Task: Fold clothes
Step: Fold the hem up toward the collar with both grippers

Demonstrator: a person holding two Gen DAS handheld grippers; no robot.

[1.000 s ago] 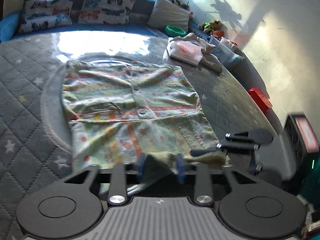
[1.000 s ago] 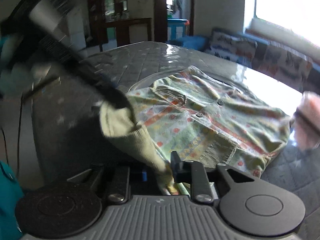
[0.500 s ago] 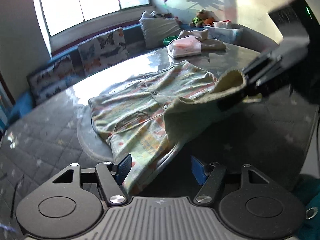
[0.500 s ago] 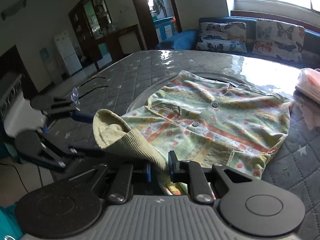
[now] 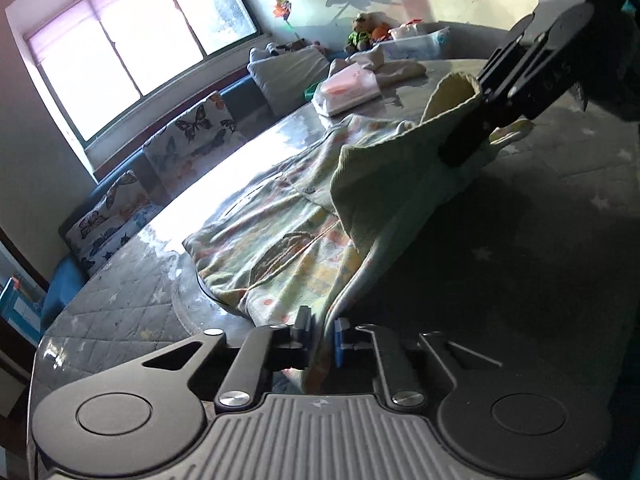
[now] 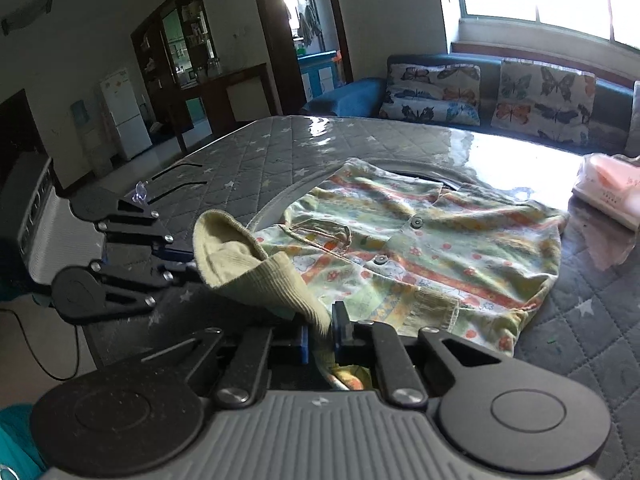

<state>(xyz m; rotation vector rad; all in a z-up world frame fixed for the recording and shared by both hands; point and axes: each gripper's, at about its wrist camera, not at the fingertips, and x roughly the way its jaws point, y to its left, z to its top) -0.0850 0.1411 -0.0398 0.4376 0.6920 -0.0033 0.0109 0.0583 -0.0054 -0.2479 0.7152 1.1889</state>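
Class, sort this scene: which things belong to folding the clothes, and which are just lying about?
Job: patterned shirt; left gripper and right gripper, both closing with shirt fabric between their jaws.
Lying about: pink packet, butterfly cushions, soft toy.
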